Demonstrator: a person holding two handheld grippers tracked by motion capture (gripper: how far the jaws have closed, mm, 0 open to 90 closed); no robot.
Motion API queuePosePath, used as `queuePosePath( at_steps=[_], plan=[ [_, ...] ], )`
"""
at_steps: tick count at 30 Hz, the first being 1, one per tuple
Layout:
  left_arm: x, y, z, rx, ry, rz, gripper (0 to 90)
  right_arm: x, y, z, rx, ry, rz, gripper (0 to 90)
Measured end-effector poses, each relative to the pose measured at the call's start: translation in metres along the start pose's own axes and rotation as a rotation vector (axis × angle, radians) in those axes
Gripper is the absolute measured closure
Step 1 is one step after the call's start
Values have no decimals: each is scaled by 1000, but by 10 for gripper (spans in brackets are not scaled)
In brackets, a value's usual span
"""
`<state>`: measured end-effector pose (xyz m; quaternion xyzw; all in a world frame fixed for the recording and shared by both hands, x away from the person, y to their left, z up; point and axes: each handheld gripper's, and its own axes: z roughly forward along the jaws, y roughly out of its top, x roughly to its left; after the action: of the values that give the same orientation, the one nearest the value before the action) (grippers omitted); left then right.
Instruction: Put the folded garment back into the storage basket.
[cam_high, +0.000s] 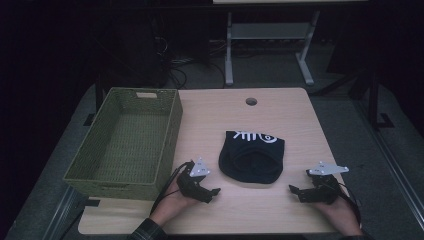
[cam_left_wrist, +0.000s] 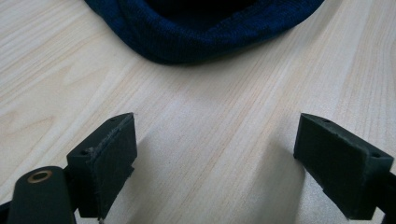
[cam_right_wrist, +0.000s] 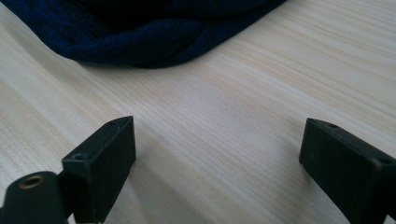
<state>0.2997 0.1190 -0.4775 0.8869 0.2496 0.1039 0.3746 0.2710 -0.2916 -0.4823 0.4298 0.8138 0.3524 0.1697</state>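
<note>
A dark navy knit beanie (cam_high: 251, 156) with a white fish-bone print lies flat in the middle of the wooden table (cam_high: 280, 112). My left gripper (cam_high: 214, 193) rests low on the table just left of and below the beanie, jaws wide open and empty. The beanie's rolled hem (cam_left_wrist: 196, 35) fills the top of the left gripper view, a short way ahead of the jaws. My right gripper (cam_high: 294, 191) sits to the beanie's lower right, open and empty too. The same navy hem (cam_right_wrist: 135, 37) lies ahead of it in the right gripper view.
A green woven basket (cam_high: 170, 135), empty, stands along the table's left side, close to my left hand. A round cable hole (cam_high: 251, 101) sits near the far edge. Beyond the table are desk legs and cables on a dark floor.
</note>
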Motion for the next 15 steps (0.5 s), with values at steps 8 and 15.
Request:
queuePosePath(
  at_steps=[8,15],
  plan=[
    [0,0,0,1,0,0,122,3,3,-5,7,39,-18,288],
    [0,0,0,0,0,0,121,-2,15,-13,-24,60,3,549]
  ],
)
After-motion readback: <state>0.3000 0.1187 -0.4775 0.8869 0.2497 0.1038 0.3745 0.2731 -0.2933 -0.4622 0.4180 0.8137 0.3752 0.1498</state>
